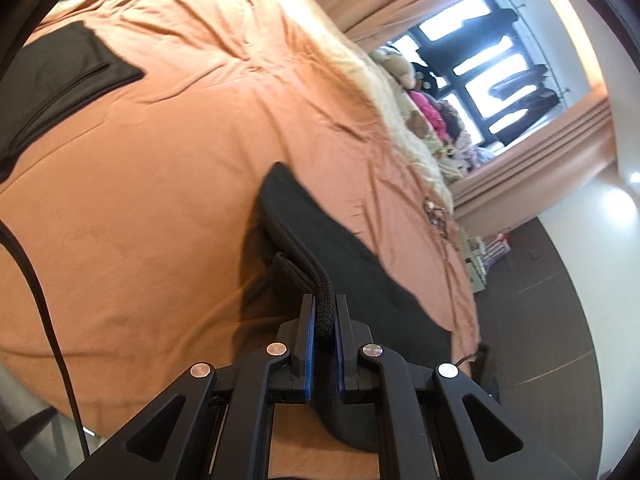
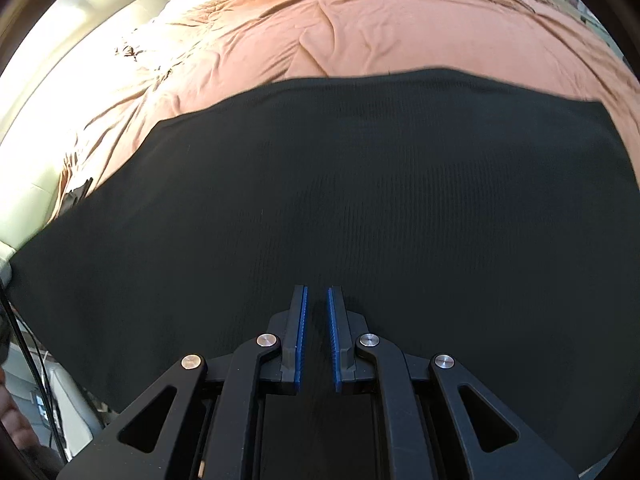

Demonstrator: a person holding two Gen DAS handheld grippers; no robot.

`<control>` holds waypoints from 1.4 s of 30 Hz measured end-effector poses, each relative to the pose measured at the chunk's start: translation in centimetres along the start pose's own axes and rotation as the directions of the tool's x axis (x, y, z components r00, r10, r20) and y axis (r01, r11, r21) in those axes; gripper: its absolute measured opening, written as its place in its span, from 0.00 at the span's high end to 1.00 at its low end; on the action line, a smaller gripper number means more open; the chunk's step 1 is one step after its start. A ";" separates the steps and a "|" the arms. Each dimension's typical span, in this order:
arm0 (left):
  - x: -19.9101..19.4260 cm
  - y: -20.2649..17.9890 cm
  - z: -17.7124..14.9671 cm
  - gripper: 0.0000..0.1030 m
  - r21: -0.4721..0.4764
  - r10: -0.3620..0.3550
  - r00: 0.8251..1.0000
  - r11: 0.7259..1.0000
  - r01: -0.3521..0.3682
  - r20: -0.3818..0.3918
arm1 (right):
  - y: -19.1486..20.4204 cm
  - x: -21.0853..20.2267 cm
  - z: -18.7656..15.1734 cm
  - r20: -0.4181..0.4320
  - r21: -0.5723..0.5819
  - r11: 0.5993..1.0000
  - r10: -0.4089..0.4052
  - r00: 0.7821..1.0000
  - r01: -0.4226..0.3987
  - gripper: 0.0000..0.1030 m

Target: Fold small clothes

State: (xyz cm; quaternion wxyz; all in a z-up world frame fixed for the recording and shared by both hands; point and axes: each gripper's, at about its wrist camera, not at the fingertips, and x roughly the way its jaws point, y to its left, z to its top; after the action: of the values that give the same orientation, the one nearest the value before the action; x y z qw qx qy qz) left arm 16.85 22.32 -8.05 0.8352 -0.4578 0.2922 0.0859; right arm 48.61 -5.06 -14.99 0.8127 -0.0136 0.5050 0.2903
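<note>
The left gripper (image 1: pixel 324 304) is clamping a bunched, ribbed edge of the black garment (image 1: pixel 340 248), its blue pads (image 1: pixel 308 344) pinching the thick fold narrowly between them. From the left wrist view, the garment is trailing away from the jaws across the orange bedspread (image 1: pixel 160 160), close to the bed's right edge, where the dark floor (image 1: pixel 540 320) is showing beyond. Another dark piece (image 1: pixel 60 76) is lying flat near the bed's far left corner, well apart from the held one.

Over on the right wrist view, the right gripper (image 2: pixel 317 300) is sitting low over the garment (image 2: pixel 360 200), which is spreading wide across the bedspread (image 2: pixel 320 20) and filling most of the frame. Its jaws are standing narrow, blue pads (image 2: pixel 301 336) nearly together, with dark cloth showing in the slot; whether it is actually gripping fabric, I cannot tell. The garment's far hem is running straight across the bed, wrinkled orange cover showing beyond it.
</note>
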 end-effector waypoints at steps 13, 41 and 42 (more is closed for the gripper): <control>1.5 -7.7 1.9 0.93 0.053 -0.089 0.996 0.995 0.090 -0.014 | -1.4 -2.0 -7.0 0.014 0.101 0.985 0.138 0.990 -0.139 0.94; 9.9 -27.2 -6.4 0.93 0.316 -0.208 0.933 0.900 0.300 -0.292 | -13.6 -19.9 -8.9 0.299 0.142 0.975 0.125 0.946 -0.173 0.36; 10.4 -27.9 -7.1 0.93 0.327 -0.207 0.929 0.893 0.308 -0.308 | -14.1 -20.3 -9.2 0.315 0.149 0.974 0.118 0.942 -0.172 0.25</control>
State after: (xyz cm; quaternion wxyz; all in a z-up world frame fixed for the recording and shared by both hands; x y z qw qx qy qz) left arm 33.90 -0.55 3.10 0.8636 -0.3344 0.3484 -0.1449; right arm 41.42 -28.95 -6.55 0.8551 0.1399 0.3969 0.3028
